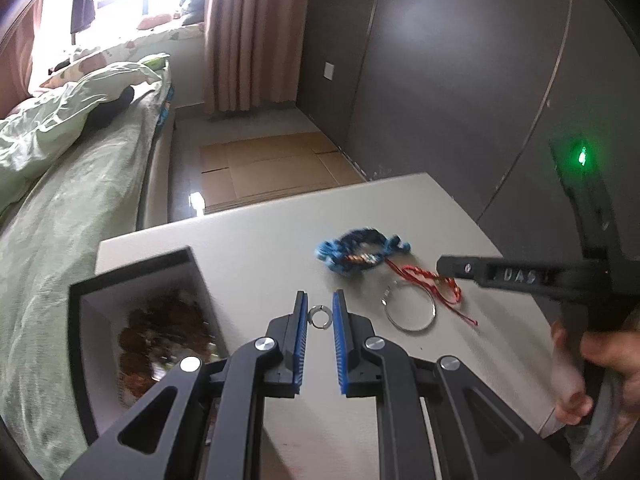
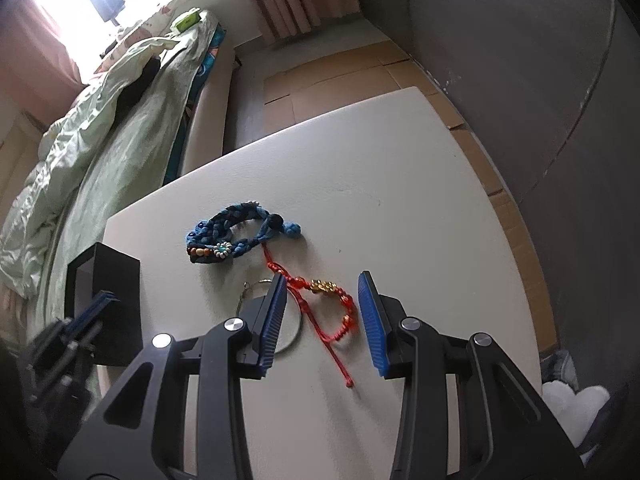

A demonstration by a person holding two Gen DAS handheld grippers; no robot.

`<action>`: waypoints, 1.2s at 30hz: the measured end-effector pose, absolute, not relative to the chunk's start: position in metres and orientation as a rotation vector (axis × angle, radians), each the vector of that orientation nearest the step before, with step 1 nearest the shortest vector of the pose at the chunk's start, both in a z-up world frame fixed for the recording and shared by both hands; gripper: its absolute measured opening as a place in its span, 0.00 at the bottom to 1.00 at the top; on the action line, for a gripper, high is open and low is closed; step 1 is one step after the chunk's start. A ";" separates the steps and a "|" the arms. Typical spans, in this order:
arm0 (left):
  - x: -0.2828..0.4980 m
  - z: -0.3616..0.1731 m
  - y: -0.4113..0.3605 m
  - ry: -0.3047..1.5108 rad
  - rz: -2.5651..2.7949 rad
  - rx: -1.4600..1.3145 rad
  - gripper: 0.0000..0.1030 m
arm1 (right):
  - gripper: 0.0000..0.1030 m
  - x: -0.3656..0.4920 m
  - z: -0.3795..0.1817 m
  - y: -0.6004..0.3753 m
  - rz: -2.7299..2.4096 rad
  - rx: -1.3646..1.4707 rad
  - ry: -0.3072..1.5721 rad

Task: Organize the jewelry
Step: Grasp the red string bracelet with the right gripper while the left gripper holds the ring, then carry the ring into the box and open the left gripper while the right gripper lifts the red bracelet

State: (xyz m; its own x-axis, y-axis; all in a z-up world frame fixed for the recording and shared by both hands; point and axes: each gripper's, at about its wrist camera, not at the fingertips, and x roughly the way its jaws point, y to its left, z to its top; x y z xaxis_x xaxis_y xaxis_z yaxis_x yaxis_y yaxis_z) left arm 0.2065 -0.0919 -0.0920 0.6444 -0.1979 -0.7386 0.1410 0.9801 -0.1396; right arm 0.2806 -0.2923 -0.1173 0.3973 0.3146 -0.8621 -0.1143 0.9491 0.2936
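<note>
My left gripper (image 1: 320, 300) is open, with a small silver ring (image 1: 319, 316) lying on the white table (image 1: 256, 248) between its fingertips. To its left stands a black jewelry box (image 1: 136, 276), open, with brown beaded pieces inside. My right gripper (image 2: 323, 286) is open and hovers over a red cord bracelet (image 2: 320, 300) with a gold charm. A thin silver bangle (image 2: 294, 328) lies partly under its left finger. A blue braided bracelet (image 2: 236, 236) lies just beyond. In the left wrist view the right gripper (image 1: 444, 268) reaches over the red bracelet (image 1: 436, 292).
A bed with green bedding (image 1: 60, 168) runs along the table's left side. Flattened cardboard (image 1: 272, 168) lies on the floor past the far edge. A dark wall (image 1: 460, 80) is to the right. The box (image 2: 108, 304) also shows in the right wrist view.
</note>
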 end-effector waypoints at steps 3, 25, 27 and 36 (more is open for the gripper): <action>0.207 -0.086 -0.082 0.839 -0.188 -0.086 0.10 | 0.37 0.285 -0.121 -0.285 0.270 0.163 1.141; 0.205 -0.068 -0.057 0.801 -0.170 -0.131 0.10 | 0.08 0.288 -0.121 -0.285 0.275 0.148 1.140; 0.201 -0.063 -0.053 0.792 -0.167 -0.141 0.10 | 0.08 0.284 -0.112 -0.287 0.286 0.164 1.121; 0.184 -0.047 -0.026 0.761 -0.121 -0.157 0.10 | 0.08 0.261 -0.073 -0.287 0.339 0.222 1.026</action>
State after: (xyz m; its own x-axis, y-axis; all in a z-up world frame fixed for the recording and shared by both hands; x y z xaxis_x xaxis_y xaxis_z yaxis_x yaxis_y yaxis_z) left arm 0.1839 -0.0264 -0.0475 0.7179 -0.1654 -0.6762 0.0518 0.9814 -0.1850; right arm 0.2610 -0.2875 -0.0729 0.4732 0.3773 -0.7960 -0.1720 0.9258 0.3365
